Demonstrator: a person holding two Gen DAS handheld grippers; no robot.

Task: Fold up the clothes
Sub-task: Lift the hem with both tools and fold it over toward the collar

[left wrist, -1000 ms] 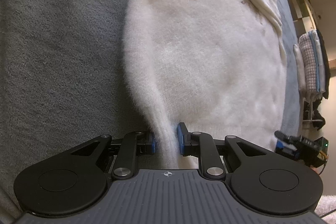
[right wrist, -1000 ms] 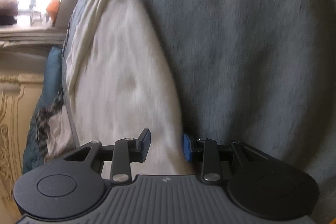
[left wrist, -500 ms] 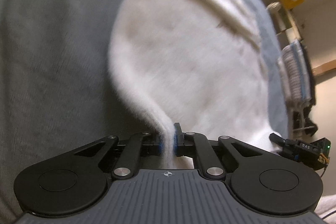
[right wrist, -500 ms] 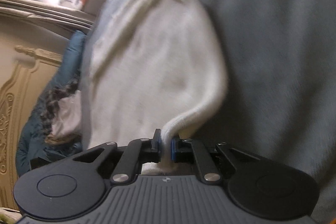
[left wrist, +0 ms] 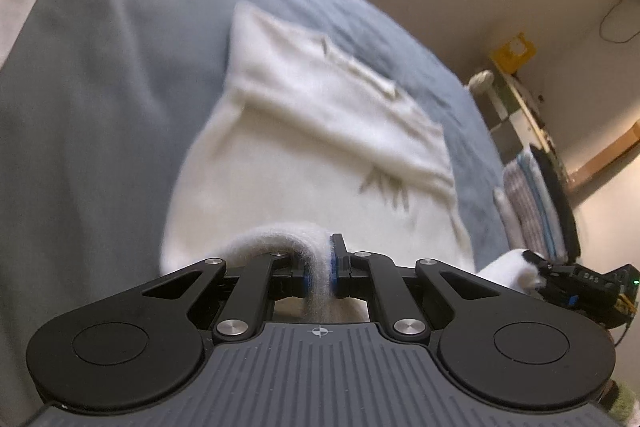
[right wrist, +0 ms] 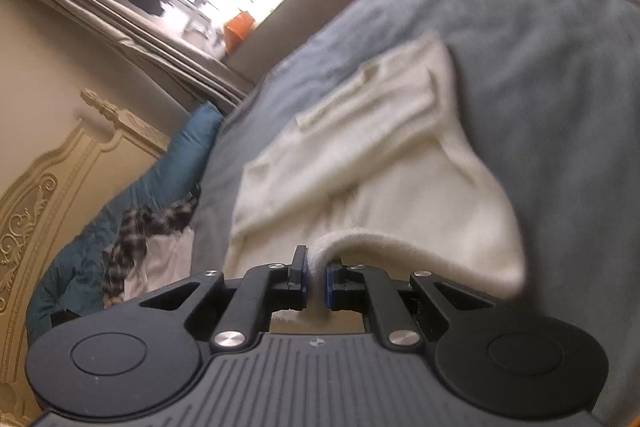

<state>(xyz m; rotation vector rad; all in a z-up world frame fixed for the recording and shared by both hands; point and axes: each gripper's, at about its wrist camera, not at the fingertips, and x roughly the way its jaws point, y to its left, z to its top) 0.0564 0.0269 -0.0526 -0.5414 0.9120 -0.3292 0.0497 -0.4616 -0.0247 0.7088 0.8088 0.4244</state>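
Both grippers pinch the near edge of a white fuzzy sweater point(left wrist: 320, 131) that lies on a bed point(left wrist: 112, 107) with a grey-blue cover. The left gripper point(left wrist: 319, 269) has its jaws nearly closed on a thick roll of the near left edge. The right gripper point(right wrist: 316, 273) is clamped the same way on the near right edge, and it also shows at the right rim of the left view with white fabric in it. The near part of the sweater is raised off the bed while the far part lies flat, with a band already folded across it, likely the sleeves

Step in hand, as I judge it: a lengthwise fold, near edge lifted to go over the far part. The next move calls for carrying both grippers away toward the far edge at even height, keeping the edge taut between them, laying it square on the far end, then letting go. The knit is soft and fluffy, so it may sag in the middle or slip if one side leads

Left of the bed sit a teal quilt point(right wrist: 132, 195) and a plaid cloth point(right wrist: 140, 231). Folded towels point(left wrist: 532, 203) sit on a rack at right

Writing: small pale letters on the right gripper in the left view, too blurred to read. No brand is legible elsewhere
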